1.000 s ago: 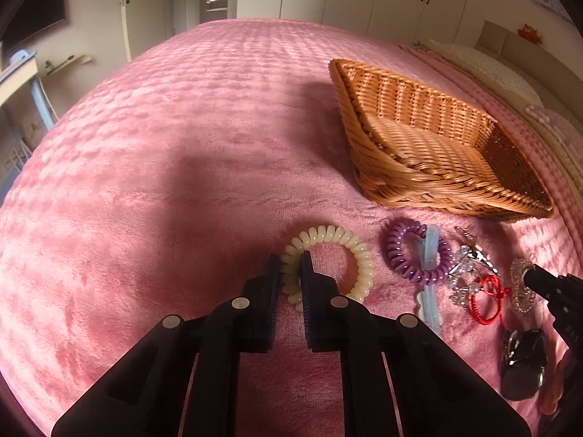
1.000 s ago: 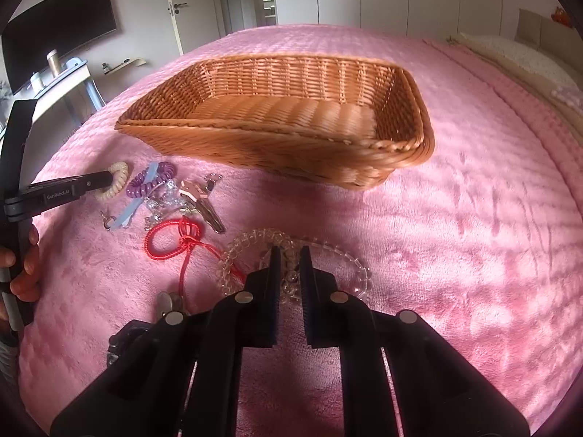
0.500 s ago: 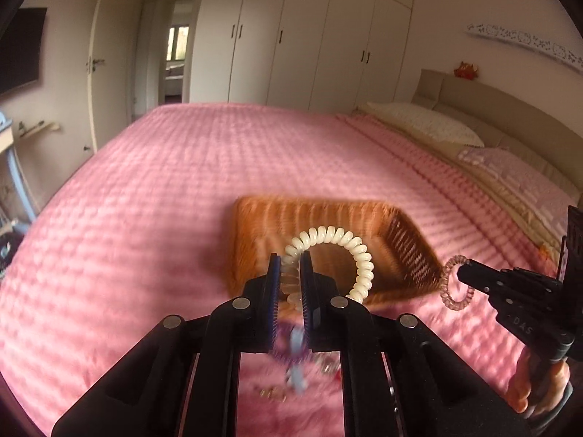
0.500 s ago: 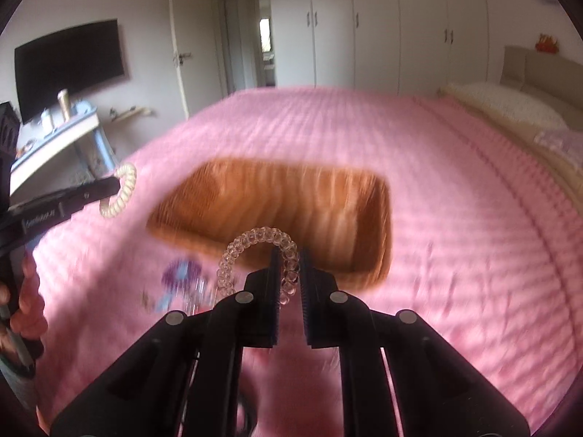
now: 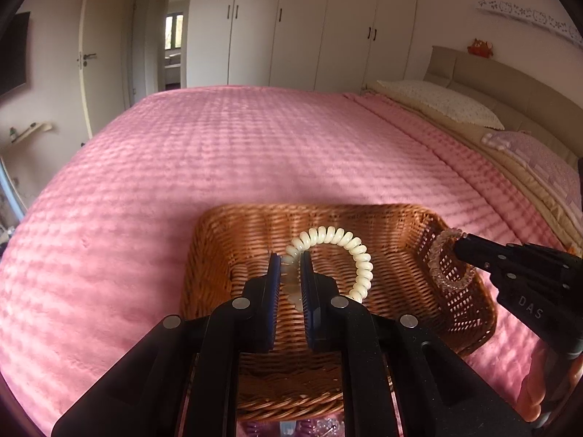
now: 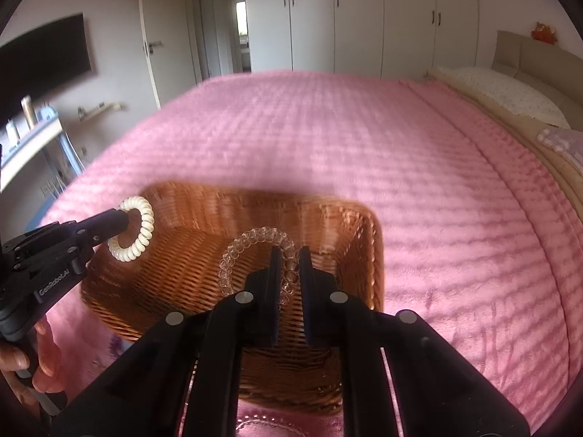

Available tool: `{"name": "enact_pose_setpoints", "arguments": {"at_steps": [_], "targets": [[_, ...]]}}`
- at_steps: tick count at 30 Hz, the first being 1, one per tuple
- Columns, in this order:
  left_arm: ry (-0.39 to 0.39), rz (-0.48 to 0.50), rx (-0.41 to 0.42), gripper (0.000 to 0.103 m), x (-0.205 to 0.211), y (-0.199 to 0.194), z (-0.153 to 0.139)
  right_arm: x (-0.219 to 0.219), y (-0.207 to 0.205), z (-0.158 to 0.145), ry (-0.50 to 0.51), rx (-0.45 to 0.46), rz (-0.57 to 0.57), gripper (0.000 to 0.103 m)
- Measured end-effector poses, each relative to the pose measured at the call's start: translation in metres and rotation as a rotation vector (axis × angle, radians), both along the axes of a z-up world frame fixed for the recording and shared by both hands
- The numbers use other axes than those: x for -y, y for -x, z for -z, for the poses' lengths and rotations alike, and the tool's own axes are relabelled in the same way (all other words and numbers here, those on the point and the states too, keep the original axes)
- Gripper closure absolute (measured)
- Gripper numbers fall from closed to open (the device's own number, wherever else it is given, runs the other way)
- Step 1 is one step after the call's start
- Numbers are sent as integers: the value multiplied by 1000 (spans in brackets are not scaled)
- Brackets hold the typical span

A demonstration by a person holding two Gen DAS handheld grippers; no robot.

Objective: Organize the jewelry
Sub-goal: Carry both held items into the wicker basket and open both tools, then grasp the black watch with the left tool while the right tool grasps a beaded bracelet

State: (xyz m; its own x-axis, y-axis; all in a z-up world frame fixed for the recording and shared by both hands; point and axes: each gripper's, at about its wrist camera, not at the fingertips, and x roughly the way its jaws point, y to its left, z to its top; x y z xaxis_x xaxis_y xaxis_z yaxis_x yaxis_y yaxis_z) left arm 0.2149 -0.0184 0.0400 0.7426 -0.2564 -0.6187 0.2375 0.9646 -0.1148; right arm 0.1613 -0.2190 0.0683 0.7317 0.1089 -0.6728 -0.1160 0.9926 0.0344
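My left gripper is shut on a cream spiral hair tie and holds it above the inside of a wicker basket. My right gripper is shut on a clear beaded bracelet and holds it above the same basket. The right gripper with the bracelet shows over the basket's right wall in the left wrist view. The left gripper with the hair tie shows over the basket's left side in the right wrist view.
The basket sits on a pink quilted bedspread. More jewelry lies on the bedspread just in front of the basket, mostly hidden by the grippers. Pillows and a headboard stand at the right, wardrobes behind.
Both grippers lifted their pieces off the bedspread and moved forward. They now hang over the basket instead of over the jewelry pile.
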Motion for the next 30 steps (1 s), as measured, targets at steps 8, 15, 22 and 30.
{"name": "enact_pose_setpoints", "arguments": {"at_steps": [8,15,22,30], "targets": [[-3,11,-51,93,1,-7,27,-4,-16,33,12,-101,-38,95],[21,13,-41,73,-5,1,23,6,-14,36,-37,-120,-35,86],[92,46,33,58,-19,54,-14,15,26,11,-72,-54,-45,74],[137,106,33,45,-11,150,-15,34,108,5,-79,79,-41,56]]}}
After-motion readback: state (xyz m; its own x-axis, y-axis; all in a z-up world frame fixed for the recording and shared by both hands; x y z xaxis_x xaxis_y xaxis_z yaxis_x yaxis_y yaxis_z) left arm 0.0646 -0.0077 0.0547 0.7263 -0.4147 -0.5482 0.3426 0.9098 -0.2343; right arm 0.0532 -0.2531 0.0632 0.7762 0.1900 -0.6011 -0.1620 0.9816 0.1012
